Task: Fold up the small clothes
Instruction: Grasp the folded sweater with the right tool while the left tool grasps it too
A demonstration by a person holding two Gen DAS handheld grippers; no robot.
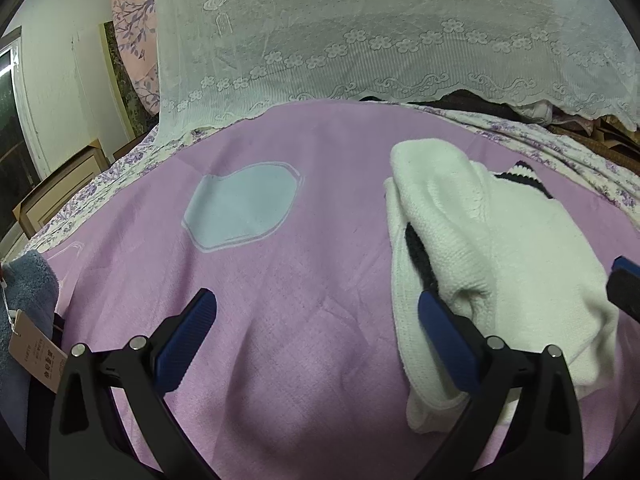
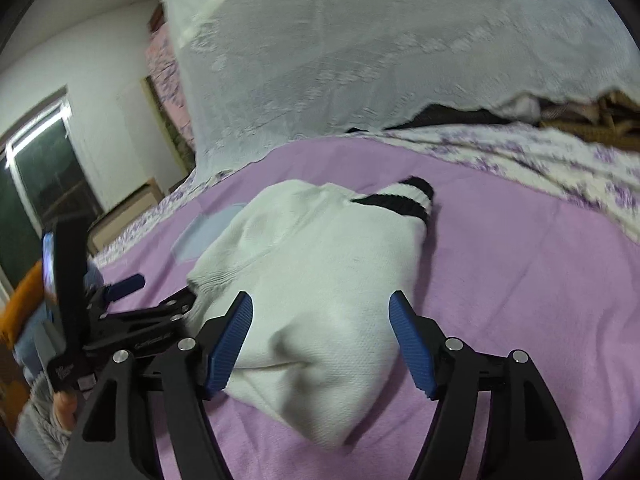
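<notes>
A white knitted garment [image 1: 500, 248] with a black-striped cuff [image 1: 520, 176] lies bunched and partly folded on the pink blanket [image 1: 300, 360], right of centre. My left gripper [image 1: 316, 300] is open, jaws wide apart. Its right finger [image 1: 440, 320] rests at the garment's left edge, and its left finger is over bare blanket. In the right wrist view the garment [image 2: 320, 248] fills the middle, cuff [image 2: 408, 196] at the far end. My right gripper [image 2: 320, 300] is open, with the garment's near end lying between its pads, unpressed. The left gripper [image 2: 160, 292] shows at the left.
A pale blue patch [image 1: 244, 208] marks the blanket left of the garment. White lace netting [image 1: 360, 40] hangs behind the bed. A floral sheet [image 1: 560, 152] borders the blanket. A grey-blue cloth with a paper tag [image 1: 28, 280] lies at the left. Wooden furniture [image 1: 60, 188] stands beyond the bed's left side.
</notes>
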